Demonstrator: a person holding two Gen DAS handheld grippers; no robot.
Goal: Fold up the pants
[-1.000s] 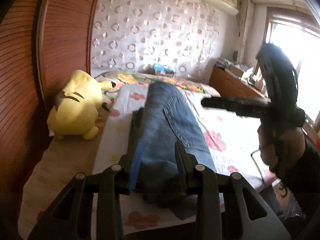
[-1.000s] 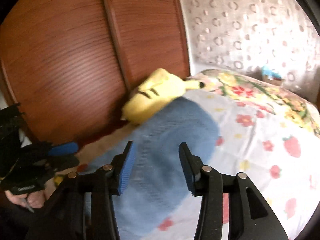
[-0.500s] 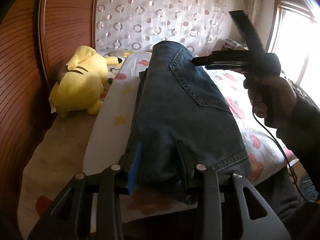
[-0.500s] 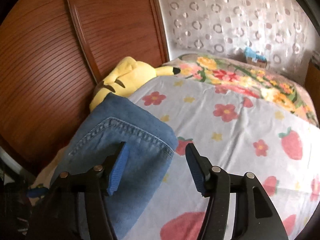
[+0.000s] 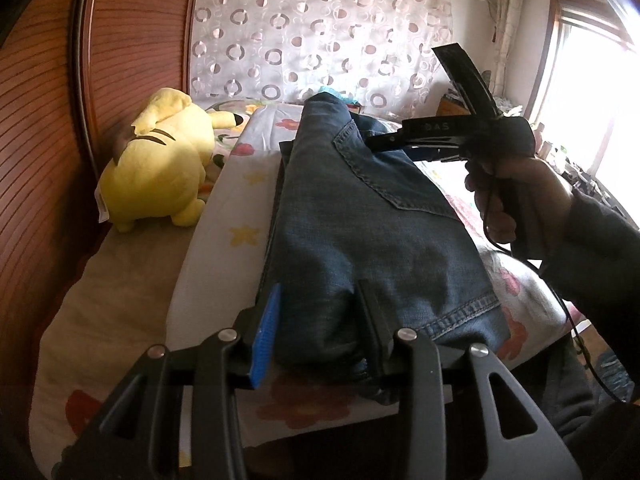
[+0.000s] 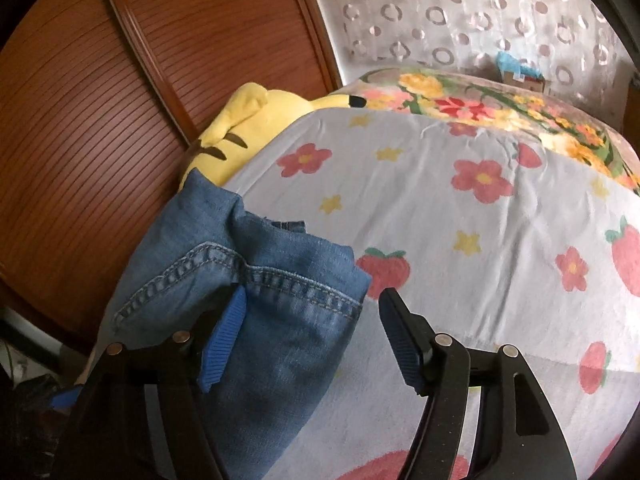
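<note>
On the bed's flower-printed sheet (image 6: 460, 220) lie the folded blue denim pants (image 5: 360, 216), a yellow plush toy (image 5: 160, 160) near them by the wooden wardrobe doors (image 6: 120, 80). The left hand-held gripper (image 5: 316, 332) is clamped on the pants' near end. The right hand-held gripper (image 6: 316, 328) stands wide, one finger over the hem.

Home bedroom, bed under a floral sheet (image 6: 440, 208), yellow plush toy (image 5: 160, 164) (Pikachu-like), wooden wardrobe (image 6: 120, 80)
</note>
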